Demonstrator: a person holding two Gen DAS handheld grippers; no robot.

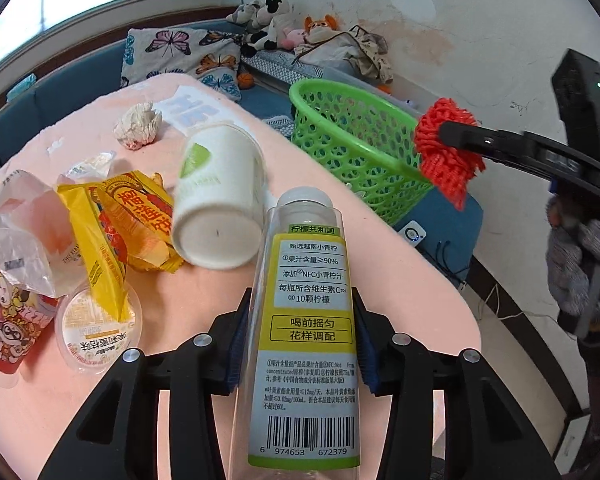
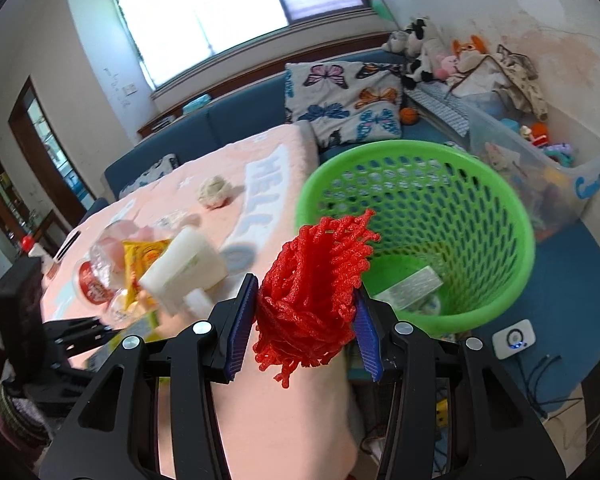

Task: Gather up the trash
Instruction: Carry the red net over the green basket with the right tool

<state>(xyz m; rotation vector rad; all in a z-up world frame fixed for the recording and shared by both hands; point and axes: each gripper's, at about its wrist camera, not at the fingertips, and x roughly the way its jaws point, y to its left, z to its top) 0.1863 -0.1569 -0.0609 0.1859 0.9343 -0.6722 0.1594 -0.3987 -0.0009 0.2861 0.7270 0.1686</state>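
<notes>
Both grippers loaded, heading for basket.
Right gripper (image 2: 306, 316) clamps red foam mesh netting (image 2: 314, 292) near green perforated plastic basket (image 2: 512, 208), frame centre; next, release over its rim. Left gripper (image 1: 300, 344) clamps clear plastic bottle with yellow-green label (image 1: 306, 320).

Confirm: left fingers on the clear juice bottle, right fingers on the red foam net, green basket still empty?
Not empty. The right wrist view shows a flat silvery packet lying in the bottom of the green basket. The rest holds: left gripper on the juice bottle, right gripper on the red foam net.
</notes>
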